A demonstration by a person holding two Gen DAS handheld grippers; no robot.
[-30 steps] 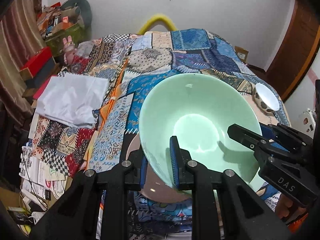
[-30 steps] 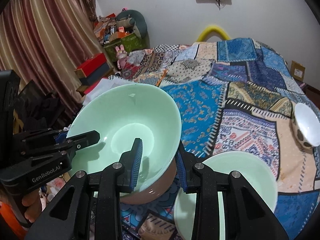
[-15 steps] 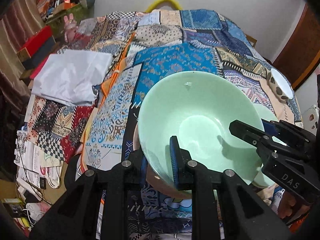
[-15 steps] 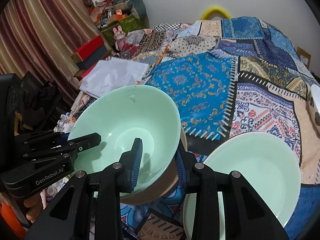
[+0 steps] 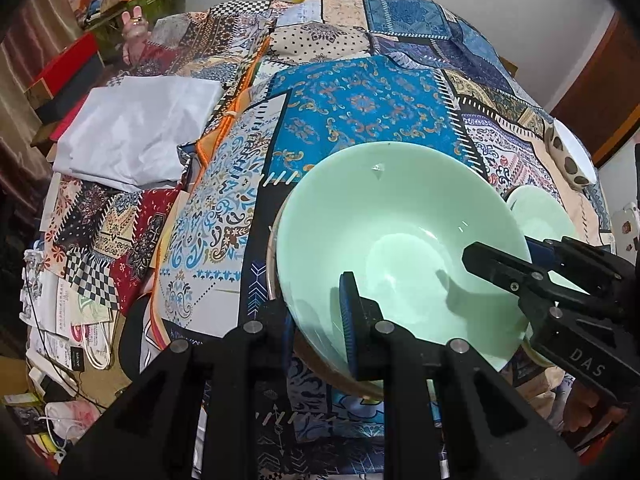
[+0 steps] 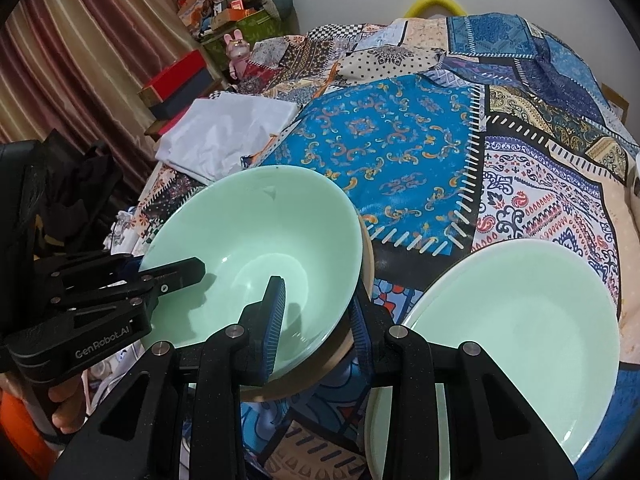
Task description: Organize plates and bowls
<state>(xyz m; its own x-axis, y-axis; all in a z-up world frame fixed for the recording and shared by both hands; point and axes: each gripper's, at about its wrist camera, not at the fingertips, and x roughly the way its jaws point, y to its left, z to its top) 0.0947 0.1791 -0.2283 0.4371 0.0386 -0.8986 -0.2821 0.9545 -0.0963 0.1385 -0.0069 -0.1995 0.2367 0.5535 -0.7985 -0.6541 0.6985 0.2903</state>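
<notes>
A mint-green bowl [image 5: 400, 240] with a tan outside is held from two sides, just over the patchwork tablecloth [image 5: 360, 104]. My left gripper [image 5: 316, 320] is shut on its near rim, one pad inside and one outside. My right gripper [image 6: 316, 316] is shut on the opposite rim of the bowl [image 6: 248, 248] in the same way. Each gripper shows in the other's view: the right gripper [image 5: 516, 256] and the left gripper [image 6: 160, 272]. A mint-green plate [image 6: 520, 320] lies right beside the bowl. Whether the bowl touches the cloth, I cannot tell.
A small white bowl with a spotted outside [image 5: 572, 152] stands at the table's far right. A folded white cloth [image 5: 136, 136] lies at the left edge. Boxes [image 6: 176, 76] and clutter stand beyond the table on the left. Papers and cables lie on the floor [image 5: 60, 320].
Both grippers have sunk toward the table with the bowl between them and tipped further down. The plate now looks larger and closer beside the bowl.
</notes>
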